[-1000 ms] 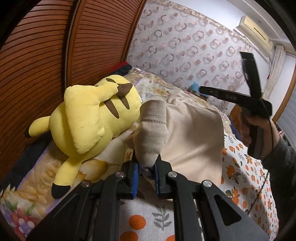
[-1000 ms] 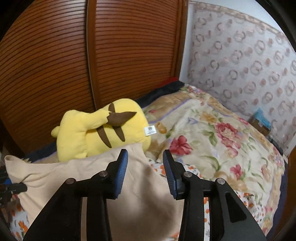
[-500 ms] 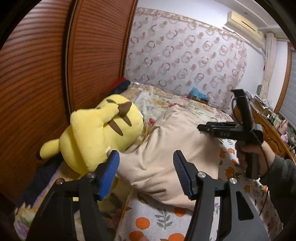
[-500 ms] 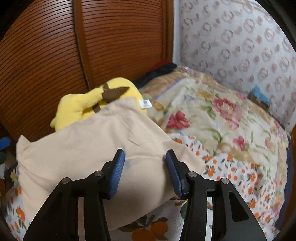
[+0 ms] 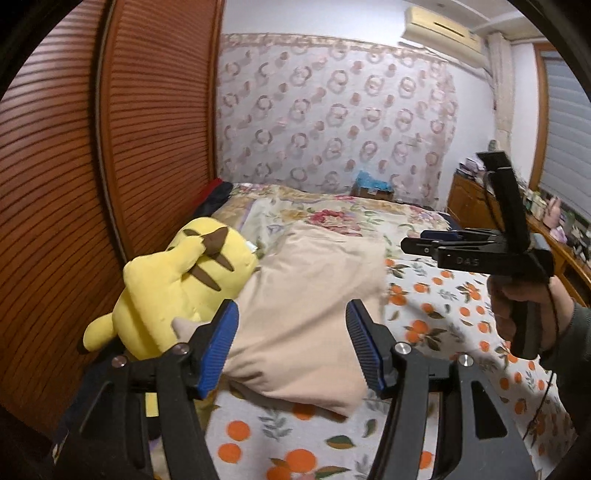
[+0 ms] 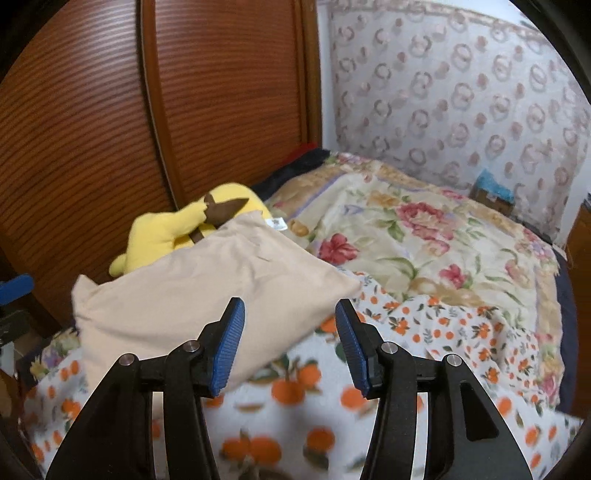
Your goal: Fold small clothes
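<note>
Folded beige garment [image 5: 306, 306] beyond parted left tongs [image 5: 291, 343]

Bed [image 6: 424, 332]: folded beige garment [image 6: 207, 291], yellow plush toy [image 5: 177, 280], perhaps touching.

A yellow plush toy [image 5: 177, 280] with brown stripes lies on the bed [image 6: 424, 236] close to the slatted wooden doors [image 5: 74, 166]. An orange-print sheet [image 6: 288, 417] covers the near part of the bed, and a floral quilt [image 6: 417, 229] covers the far part. A patterned curtain [image 5: 332, 110] hangs across the far wall, with a small blue-topped box [image 6: 493, 192] at its foot. An air conditioner [image 5: 441, 26] sits high on the wall. A wooden dresser [image 5: 476, 206] crowded with small items stands on the right.
</note>
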The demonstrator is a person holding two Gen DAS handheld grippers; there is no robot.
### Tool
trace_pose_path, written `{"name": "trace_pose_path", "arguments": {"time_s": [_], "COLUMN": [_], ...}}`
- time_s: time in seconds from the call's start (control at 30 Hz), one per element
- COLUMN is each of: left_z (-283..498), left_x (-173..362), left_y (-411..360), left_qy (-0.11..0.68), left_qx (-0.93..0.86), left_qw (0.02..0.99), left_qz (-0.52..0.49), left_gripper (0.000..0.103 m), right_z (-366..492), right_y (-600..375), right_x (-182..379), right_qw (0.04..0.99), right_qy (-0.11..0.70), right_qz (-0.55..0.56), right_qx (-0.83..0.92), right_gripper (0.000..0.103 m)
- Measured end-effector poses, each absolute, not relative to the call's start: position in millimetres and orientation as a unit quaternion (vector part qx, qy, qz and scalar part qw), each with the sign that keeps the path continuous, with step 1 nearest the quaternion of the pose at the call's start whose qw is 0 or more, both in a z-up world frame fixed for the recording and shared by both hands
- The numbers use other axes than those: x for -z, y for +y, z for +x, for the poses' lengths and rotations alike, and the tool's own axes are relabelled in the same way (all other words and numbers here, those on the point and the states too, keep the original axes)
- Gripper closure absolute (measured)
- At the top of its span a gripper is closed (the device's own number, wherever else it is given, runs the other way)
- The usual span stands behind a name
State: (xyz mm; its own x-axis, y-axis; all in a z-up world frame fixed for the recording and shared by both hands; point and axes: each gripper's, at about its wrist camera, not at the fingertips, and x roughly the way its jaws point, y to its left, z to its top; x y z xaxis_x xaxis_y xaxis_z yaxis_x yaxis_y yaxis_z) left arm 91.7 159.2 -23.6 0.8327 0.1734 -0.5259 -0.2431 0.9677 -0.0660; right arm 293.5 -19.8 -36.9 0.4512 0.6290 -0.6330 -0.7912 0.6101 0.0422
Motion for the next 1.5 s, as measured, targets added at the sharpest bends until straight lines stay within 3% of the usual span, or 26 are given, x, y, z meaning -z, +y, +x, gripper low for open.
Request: {"name": "trace_pose_path", "arguments": {"time_s": [0.23,0.57,0.8,1.07,1.5], "left_z": [86,77,71,67,41], "left_x": [14,9,2,-19,-61], "left_y": [126,73,41,10,-9], "left_qy": [0.266,0.266,0.265,0.25,0.212], "left_qx": [-0.088,-0.03,-0.014,0.009,0.004], "left_qw": [0.959,0.962,0.963,0.968,0.977], "left_qz": [-0.051,-0.052,-0.037,-0.027,-0.012], "left_gripper": [0.043,0.043,0.043,0.043,0.043], "right_z": [246,181,147,119,78], "right_y": [-84,-174,-228,-269,-305], "right_x": [17,6,0,-11,-51], "right_qw": [0.861,0.894,0.917,0.933,0.961], "right_qy": [0.292,0.274,0.26,0.243,0.189], "right_qz": [-0.107,-0.08,-0.056,-0.043,-0.015], "right_qx": [-0.402,-0.345,-0.297,-0.261,-0.204], "right_gripper": [0.046,0.026,0.025,0.016,0.016]}}
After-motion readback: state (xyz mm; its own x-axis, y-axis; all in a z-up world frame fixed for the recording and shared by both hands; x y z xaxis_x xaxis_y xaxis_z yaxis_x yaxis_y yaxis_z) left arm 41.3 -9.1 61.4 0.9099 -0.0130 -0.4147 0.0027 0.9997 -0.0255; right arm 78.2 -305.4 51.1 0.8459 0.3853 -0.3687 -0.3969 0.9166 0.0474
